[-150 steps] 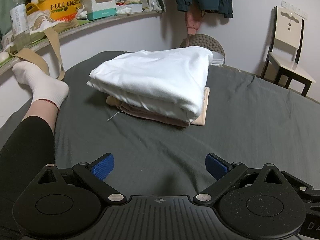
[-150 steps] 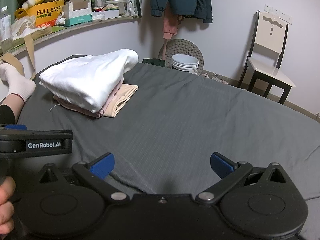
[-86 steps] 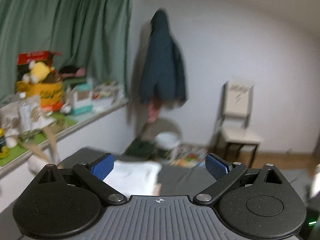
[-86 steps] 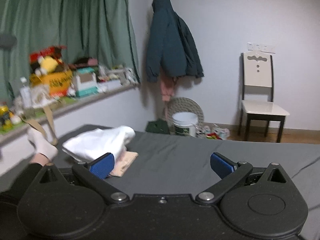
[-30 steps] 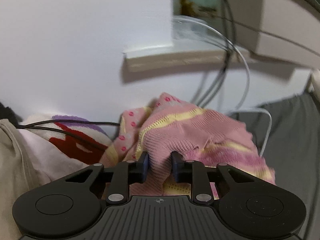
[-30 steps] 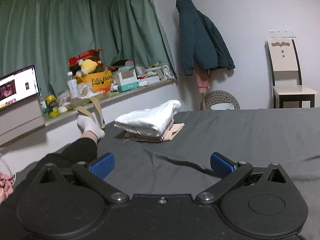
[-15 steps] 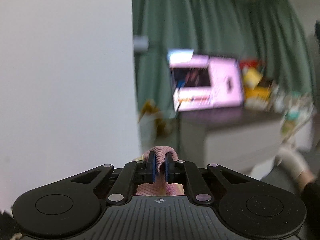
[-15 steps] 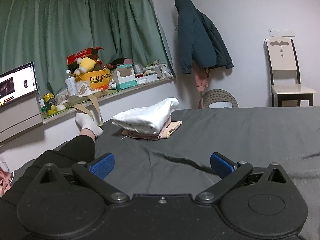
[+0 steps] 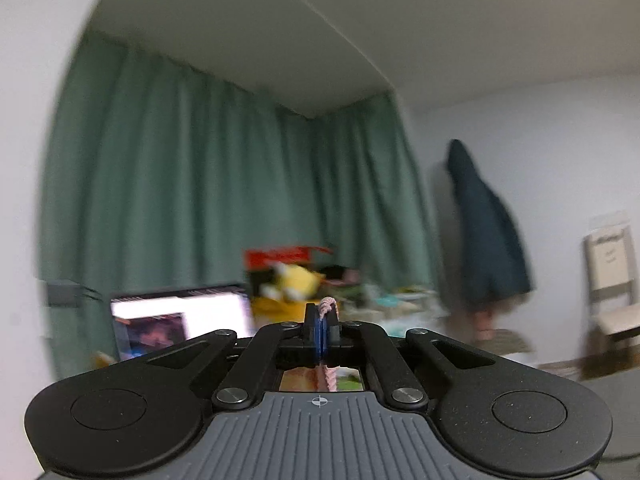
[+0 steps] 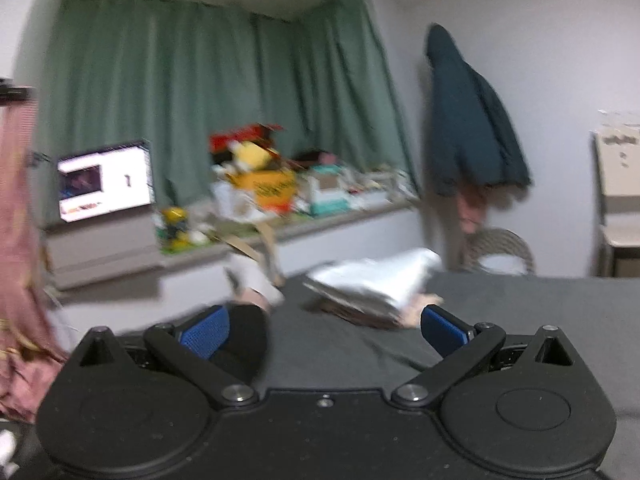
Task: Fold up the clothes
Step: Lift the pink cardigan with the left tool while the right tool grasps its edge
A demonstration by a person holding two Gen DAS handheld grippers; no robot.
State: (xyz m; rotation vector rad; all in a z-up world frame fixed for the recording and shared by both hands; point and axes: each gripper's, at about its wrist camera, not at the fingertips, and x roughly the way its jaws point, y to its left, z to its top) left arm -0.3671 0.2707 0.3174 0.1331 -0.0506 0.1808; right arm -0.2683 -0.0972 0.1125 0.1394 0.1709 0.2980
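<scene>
1. We see the green curtain filling the left wrist view, since the left gripper is raised and aimed level at the room, well above the bed.
2. The bed shows only in the right wrist view, dark grey, with a folded stack lying on it ahead of the right gripper.
3. The pink knit hangs down the left edge of the right wrist view, its top up by the left gripper and its lower folds bunched low.
4. Our right gripper is held low over the bed, pointing at the stack, its blue pads spread wide with nothing between them.
5. Our left gripper's jaws are pressed together, pinching a thin fold of the knit; a pink loop pokes up above the pads.
</scene>
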